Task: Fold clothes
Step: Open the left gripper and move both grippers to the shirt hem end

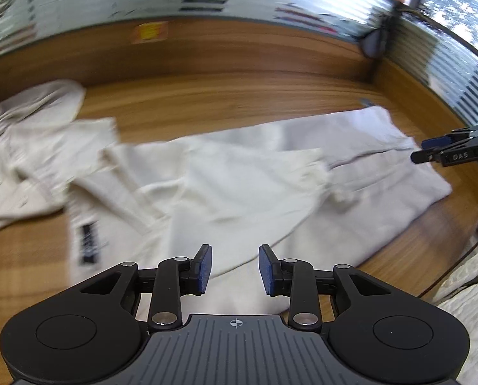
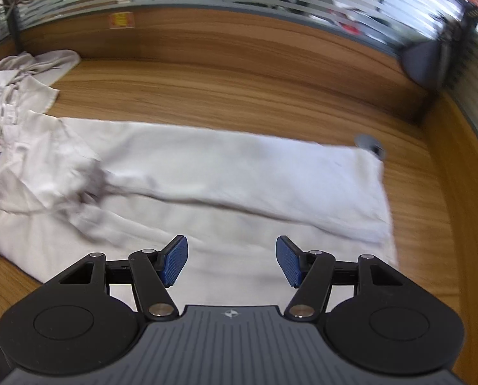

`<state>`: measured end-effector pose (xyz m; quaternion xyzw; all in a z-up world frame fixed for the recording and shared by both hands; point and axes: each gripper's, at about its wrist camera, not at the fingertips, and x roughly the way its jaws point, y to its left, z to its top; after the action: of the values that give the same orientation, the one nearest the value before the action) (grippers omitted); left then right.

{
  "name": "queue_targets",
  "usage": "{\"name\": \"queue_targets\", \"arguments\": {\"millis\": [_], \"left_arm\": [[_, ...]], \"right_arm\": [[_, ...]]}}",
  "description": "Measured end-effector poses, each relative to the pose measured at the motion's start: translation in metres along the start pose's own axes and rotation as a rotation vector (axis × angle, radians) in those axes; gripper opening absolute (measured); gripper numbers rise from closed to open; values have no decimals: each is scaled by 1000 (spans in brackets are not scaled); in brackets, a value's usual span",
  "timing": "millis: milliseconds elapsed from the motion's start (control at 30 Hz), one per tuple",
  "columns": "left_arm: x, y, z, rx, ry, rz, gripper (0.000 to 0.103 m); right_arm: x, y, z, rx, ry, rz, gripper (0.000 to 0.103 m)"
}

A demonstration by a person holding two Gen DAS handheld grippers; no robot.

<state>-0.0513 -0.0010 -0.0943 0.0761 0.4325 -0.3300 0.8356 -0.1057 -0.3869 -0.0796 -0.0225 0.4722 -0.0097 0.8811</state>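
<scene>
A white garment point(image 1: 239, 176) lies spread lengthwise on the wooden table point(image 1: 239, 102), with one sleeve point(image 1: 303, 166) folded across its body and a black label point(image 1: 89, 240) near its left end. My left gripper point(image 1: 235, 269) hovers over the garment's near edge, open, with nothing between its blue pads. In the right wrist view the same garment point(image 2: 239, 176) is a long flat band. My right gripper point(image 2: 232, 261) stands open above its near edge, holding nothing. It also shows at the far right of the left wrist view, right gripper point(image 1: 418, 150), beside the garment's right end.
A second pale garment point(image 1: 30, 118) lies crumpled at the table's far left. A wooden back panel with an orange sticker point(image 1: 150, 30) and striped glass border the table. A small grey object point(image 2: 369, 142) sits at the garment's far right corner. Patterned fabric point(image 1: 470, 288) shows at the lower right.
</scene>
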Motion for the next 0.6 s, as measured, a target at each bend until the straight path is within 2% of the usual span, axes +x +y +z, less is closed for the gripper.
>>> {"name": "queue_targets", "arguments": {"millis": [167,267,433,500,600], "left_arm": [[25,-53,31,13,-10,-44,40],[49,-86,53,19,17,-52,40],[93,-131,93,44,69,-123,42],[111,-148,107,80,91,-160,43],[138,-173,128,186,128,-213,46]], "right_arm": [[-8,-58,-32,37,28,-45,67],[-8,-92,-53,89,62,-57,67],[-4,-135,-89,139,122,-5,69],[-2,-146,-100,154,136,25,71],[-1,-153,-109,160,140,44,73]]}}
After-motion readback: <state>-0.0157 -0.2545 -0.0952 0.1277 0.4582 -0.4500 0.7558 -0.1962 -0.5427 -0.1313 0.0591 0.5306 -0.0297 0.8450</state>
